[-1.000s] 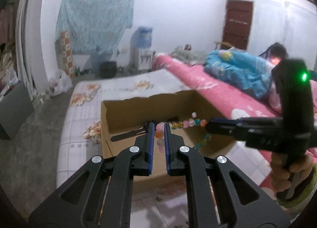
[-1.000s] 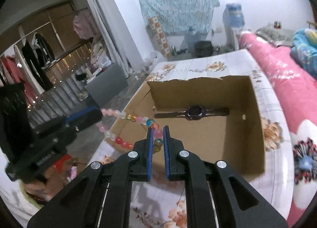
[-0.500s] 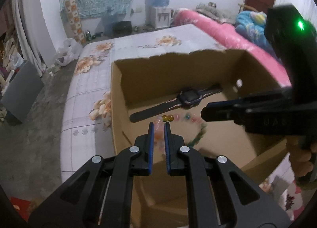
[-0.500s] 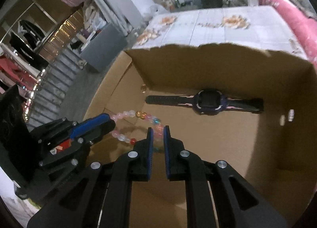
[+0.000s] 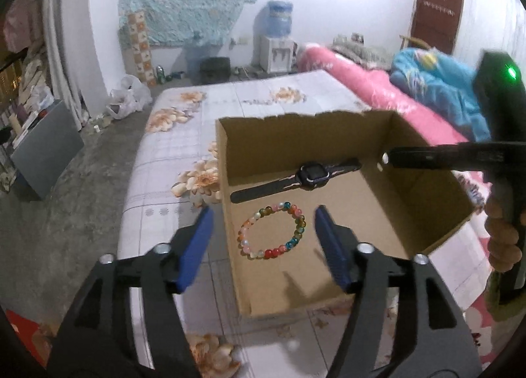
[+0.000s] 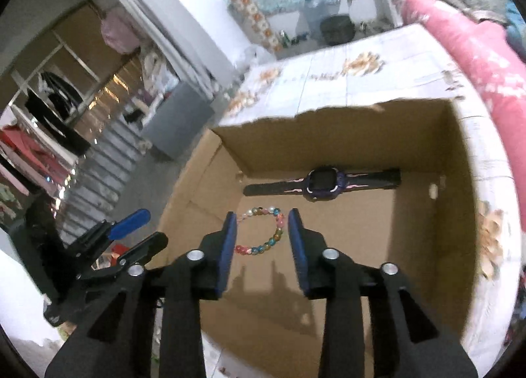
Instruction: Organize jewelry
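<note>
No legible text, label or number on anything in view.

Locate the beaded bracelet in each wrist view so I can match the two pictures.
Left wrist: beaded bracelet lies just below centre on the cardboard box floor, framed by the opening jaws.
Right wrist: bracelet sits at centre, partly behind the fingers.
Shared landmark: the watch, just beyond it in both.

Water dispenser (image 5: 275, 38) stands beyond the pink bedding (image 5: 368, 88).
</note>
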Motion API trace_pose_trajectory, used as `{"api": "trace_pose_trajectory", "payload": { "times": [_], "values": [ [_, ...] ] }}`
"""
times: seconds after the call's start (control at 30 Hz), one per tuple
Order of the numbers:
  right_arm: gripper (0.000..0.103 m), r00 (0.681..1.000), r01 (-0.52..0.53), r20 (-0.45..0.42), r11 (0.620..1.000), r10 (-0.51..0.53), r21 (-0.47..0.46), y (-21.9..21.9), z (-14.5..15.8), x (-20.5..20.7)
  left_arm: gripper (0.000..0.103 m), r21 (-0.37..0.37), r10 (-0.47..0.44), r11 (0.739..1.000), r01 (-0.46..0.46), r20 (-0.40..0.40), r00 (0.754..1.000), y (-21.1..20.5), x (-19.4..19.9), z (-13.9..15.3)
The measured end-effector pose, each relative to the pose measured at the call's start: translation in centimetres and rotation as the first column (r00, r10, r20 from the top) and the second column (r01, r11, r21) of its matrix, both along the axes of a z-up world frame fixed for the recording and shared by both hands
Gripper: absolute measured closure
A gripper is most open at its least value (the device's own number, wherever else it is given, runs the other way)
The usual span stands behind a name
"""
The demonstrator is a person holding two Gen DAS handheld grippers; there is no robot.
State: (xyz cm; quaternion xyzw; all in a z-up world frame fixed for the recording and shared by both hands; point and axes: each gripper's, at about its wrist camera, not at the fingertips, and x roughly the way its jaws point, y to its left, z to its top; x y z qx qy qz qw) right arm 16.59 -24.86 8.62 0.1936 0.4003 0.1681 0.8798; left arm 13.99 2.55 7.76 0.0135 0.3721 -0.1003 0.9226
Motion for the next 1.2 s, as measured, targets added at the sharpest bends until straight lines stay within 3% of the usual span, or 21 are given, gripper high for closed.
{"api": "trace_pose_trajectory", "payload": {
  "times": [0.13,0.27,0.37,0.53,0.67,0.8,1.03,1.17,1.2],
  "values": [
    [0.058,0.998,0.000,0.060,1.000,-0.002,0.028,-1.3,0.9,-5.0,0.028,-0.013,0.034,0.999,-0.033,0.039,0.999,1.1,-2.9,0.9],
    [0.053,0.998,-0.001,0.070,1.000,0.000,0.018,-1.6,-0.3,-9.8,0.020,-0.002,0.052,0.999,-0.052,0.049,0.997,1.6,-5.8,0.2],
    [0.049,0.998,0.061,0.037,0.996,-0.058,-0.069,-1.1,-2.3,-13.3,0.017,0.032,0.054,0.998,-0.054,0.004,0.999,1.3,-7.9,-2.0],
    [0.033,0.994,0.102,-0.020,0.973,-0.108,-0.208,-0.2,-6.1,-17.3,0.017,0.104,0.056,0.994,-0.044,-0.116,0.992,-0.2,-9.6,-6.7],
    [0.033,0.981,0.128,-0.102,0.944,-0.166,-0.304,-0.7,-9.2,-18.1,0.017,0.192,0.076,0.981,-0.035,-0.208,0.975,-1.3,-9.8,-10.5],
    [0.033,0.966,0.155,-0.129,0.900,-0.225,-0.407,-1.0,-10.9,-17.8,0.017,0.279,0.059,0.960,0.006,-0.225,0.973,-2.5,-9.6,-12.3],
    [0.032,0.966,0.154,-0.118,0.875,-0.232,-0.459,-0.6,-12.3,-16.3,0.008,0.262,0.052,0.965,-0.002,-0.185,0.981,-1.9,-9.7,-12.7],
    [0.021,0.976,0.120,-0.097,0.849,-0.197,-0.515,0.6,-12.6,-16.3,0.007,0.250,0.054,0.968,-0.007,-0.182,0.982,-1.7,-9.8,-12.9],
    [0.013,0.977,0.109,-0.100,0.843,-0.188,-0.527,0.9,-12.8,-16.2,0.007,0.243,0.059,0.970,-0.012,-0.184,0.981,-1.6,-10.0,-12.9]
  ]
}}
